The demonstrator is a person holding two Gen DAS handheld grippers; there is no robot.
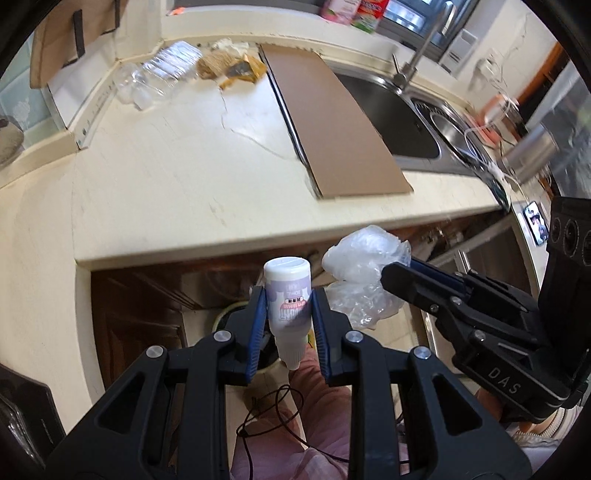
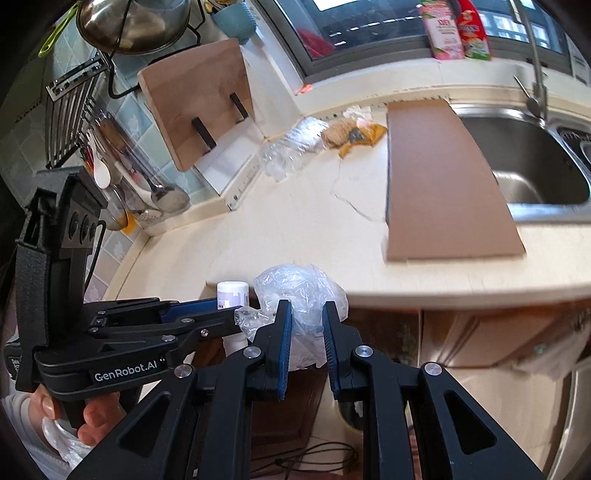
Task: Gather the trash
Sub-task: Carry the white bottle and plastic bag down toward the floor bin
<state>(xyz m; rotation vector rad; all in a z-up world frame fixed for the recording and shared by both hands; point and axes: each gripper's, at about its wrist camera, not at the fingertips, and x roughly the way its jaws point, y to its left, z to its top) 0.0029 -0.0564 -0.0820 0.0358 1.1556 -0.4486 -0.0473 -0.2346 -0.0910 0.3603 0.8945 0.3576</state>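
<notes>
Trash was off the bench [image 1: 177, 184]: left tool [image 1: 287, 308] clamped a small white bottle [image 1: 286, 295], right tool [image 2: 306, 325] pinched crumpled clear plastic [image 2: 301, 291], both held beyond the bench edge.

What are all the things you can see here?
bottle: one, white and lilac, in left gripper
plastic wrap: one, clear, in right gripper
crushed bottle: one, clear, back of counter
wrapper: one, yellow-brown, beside crushed bottle
cardboard: one, brown, across sink's left edge
sink: one, steel, right
tap: one, steel, behind sink
cutting board: one, wooden, leaning in stand
pot: one, steel, on rack
counter: one, cream
left gripper: black, blue pads
right gripper: black, blue pads
</notes>
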